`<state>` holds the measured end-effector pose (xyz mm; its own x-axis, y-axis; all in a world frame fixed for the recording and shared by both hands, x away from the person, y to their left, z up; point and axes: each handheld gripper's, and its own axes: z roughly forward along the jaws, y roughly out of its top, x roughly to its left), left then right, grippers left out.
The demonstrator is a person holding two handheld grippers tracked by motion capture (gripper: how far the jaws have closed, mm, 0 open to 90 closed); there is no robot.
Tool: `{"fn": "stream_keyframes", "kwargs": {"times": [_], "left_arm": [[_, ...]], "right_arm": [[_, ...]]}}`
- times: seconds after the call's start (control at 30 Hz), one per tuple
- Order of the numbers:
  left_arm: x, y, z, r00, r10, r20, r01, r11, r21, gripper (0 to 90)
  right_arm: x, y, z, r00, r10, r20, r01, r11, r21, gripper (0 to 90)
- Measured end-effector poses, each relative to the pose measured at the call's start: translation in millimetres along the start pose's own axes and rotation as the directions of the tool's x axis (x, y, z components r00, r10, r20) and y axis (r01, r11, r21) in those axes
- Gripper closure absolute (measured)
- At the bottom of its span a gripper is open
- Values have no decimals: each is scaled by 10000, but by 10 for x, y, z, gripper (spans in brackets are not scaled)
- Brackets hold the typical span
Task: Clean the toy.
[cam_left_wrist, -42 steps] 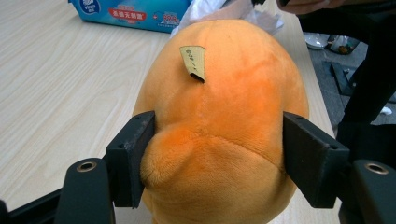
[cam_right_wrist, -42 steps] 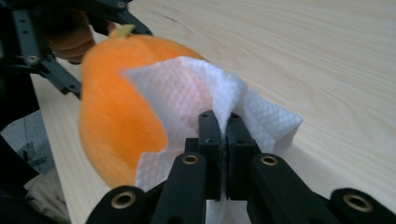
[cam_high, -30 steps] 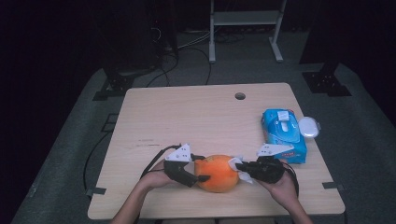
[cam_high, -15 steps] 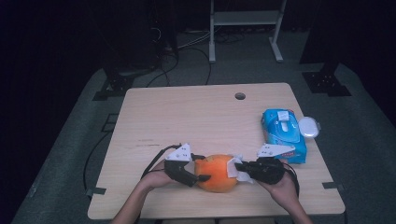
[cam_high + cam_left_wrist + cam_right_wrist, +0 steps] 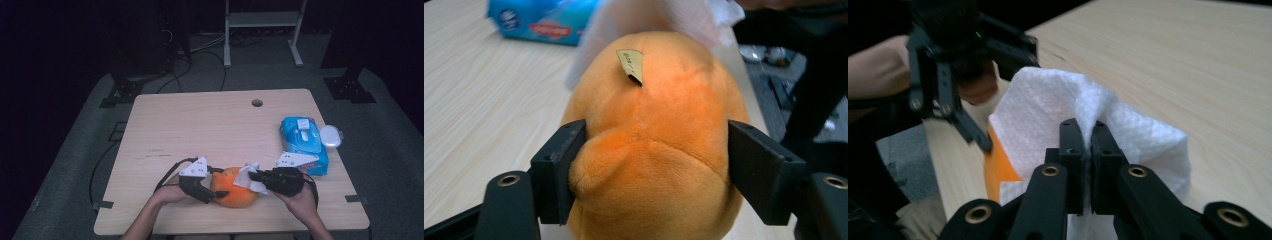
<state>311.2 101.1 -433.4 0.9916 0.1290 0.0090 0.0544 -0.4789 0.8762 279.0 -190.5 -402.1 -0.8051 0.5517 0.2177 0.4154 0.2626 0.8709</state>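
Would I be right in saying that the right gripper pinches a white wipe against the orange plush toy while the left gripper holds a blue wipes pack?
Not quite: in the left gripper view the left gripper holds the orange plush toy, not the blue wipes pack. The right gripper pinches the white wipe.

One tabletop [image 5: 200, 125] carries everything, with one round hole [image 5: 257, 103] near its far edge. On it lie one orange plush toy [image 5: 235, 192] near the near edge, one white tissue [image 5: 245, 176] against that toy, one blue pack of wipes [image 5: 302, 142] by the right edge, and one small white oval lid [image 5: 330, 135] just beside the pack at the same edge. Two grippers work over the near edge: one left gripper [image 5: 212, 192] and one right gripper [image 5: 256, 181], each with two black fingers [image 5: 556, 170]. Two hands of one person hold them.
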Motion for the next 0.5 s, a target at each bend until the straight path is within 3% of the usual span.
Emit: {"fn": "stream_keyframes", "kwargs": {"times": [0.07, 0.13, 0.2, 0.23, 0.3, 0.37, 0.5], "left_arm": [[-36, 41, 15, 9998, 201, 54, -202, 9997, 100, 246], [-31, 49, 3, 9997, 207, 123, -207, 9998, 36, 210], [0, 43, -17, 9999, -105, 46, 105, 9999, -65, 180], [31, 27, -8, 9989, -448, -109, 448, 9990, 51, 158], [56, -22, 26, 9967, -816, 15, 815, 9966, 102, 144], [35, -49, 57, 9973, -734, 79, 733, 9973, 55, 190], [3, -15, 51, 9994, -337, -57, 337, 9994, 32, 265]], "right_arm": [[21, 0, 35, 9997, -181, -171, 183, 9998, 125, 851], [24, -62, 100, 9992, -411, -16, 412, 9976, 550, 858], [18, -92, 109, 9990, -446, -26, 447, 9965, 709, 860], [14, -91, 99, 9988, -494, 40, 490, 9959, 766, 860], [-15, -84, 70, 9997, -236, -22, 237, 9970, 742, 858], [-14, -76, 61, 9999, -153, -13, 153, 9978, 644, 858], [82, -1, 49, 9986, -505, 132, 501, 9983, 293, 859]]}}
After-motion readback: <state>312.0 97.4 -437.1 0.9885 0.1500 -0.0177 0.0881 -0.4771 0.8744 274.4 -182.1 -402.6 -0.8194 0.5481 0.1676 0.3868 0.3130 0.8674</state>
